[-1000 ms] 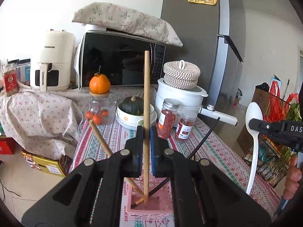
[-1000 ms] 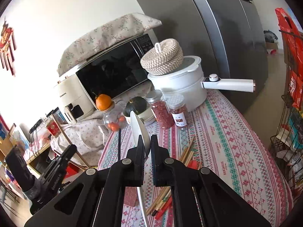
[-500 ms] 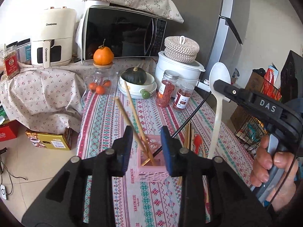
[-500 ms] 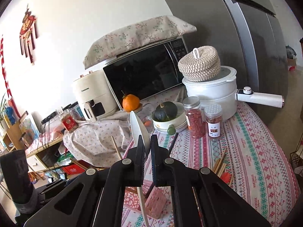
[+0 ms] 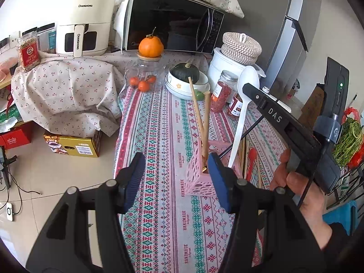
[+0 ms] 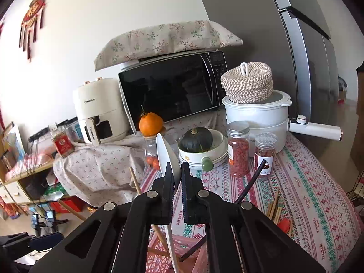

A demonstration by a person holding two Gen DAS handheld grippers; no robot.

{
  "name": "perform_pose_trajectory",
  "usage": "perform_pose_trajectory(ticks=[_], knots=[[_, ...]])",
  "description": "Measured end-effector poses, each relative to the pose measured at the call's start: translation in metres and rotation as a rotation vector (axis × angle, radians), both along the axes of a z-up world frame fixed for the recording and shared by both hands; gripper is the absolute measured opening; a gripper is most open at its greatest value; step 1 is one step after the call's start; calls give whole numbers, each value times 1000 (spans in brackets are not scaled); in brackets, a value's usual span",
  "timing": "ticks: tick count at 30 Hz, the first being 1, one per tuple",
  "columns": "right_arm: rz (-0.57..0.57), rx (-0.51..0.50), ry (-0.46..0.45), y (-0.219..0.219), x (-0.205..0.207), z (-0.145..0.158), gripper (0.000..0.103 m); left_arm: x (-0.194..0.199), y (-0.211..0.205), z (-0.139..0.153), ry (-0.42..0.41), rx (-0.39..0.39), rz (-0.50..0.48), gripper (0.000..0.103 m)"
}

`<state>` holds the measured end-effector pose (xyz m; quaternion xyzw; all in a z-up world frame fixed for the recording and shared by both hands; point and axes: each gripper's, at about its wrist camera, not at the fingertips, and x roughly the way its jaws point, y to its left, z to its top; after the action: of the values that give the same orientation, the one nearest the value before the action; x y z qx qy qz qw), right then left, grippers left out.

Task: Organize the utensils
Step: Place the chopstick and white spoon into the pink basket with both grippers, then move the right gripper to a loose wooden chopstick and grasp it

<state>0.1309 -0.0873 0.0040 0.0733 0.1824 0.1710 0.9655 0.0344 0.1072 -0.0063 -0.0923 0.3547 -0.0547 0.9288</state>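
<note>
**A:** So which step is this? The left gripper is empty, right?

**B:** Yep, its jaws are opening and there's nothing between the blue pads. The pink holder sits just beyond them, roughly mid-table toward the near edge, with two wooden chopsticks leaning in it plus a black one slanting out toward the right edge. I'd say the left side has finished a drop-off.

**A:** And the right gripper?

**B:** Clamped tight on the white spoon, bowl end up, handle hanging down. In the right wrist view the handle tip sits right over the holder's opening, so the step in hand looks like getting the spoon in.

**A:** What does the next move need?

**B:** My guess: keep the handle clear of the leaning sticks, lower it into a free corner of the holder, and only then let go. The holder looks light, so nudging a wall could tip it.

**A:** Anything left after that?

**B:** Yeah, more chopsticks and a red spoon are lying flat on the cloth just right of the holder, toward the table's right edge. Those look like the left gripper's next targets.
</note>
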Motion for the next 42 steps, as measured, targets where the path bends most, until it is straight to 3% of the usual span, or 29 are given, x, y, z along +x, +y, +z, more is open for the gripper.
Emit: perform_pose_trajectory(ticks=[7,10,11,14,15,26,31,42], knots=[[-5,-102,-7,15,0,-17,6,4,6,-8,35,7,-3,61],[26,-93,19,10,-2,-18,9,7,6,-12,64,-5,-7,77],[39,-84,28,7,-4,-17,17,7,5,-13,73,-10,-6,81],[75,-52,24,-6,-13,-10,54,10,3,-18,115,-25,-12,83],[85,-43,18,-10,-18,-6,58,10,1,-20,126,-28,-13,84],[101,-4,77,-92,-52,23,71,7,-29,-36,208,49,-53,101],[31,-47,189,-131,-42,7,77,7,-48,-48,228,95,-88,102],[-115,-158,614,-168,16,-71,77,8,-74,-65,225,96,-123,103]])
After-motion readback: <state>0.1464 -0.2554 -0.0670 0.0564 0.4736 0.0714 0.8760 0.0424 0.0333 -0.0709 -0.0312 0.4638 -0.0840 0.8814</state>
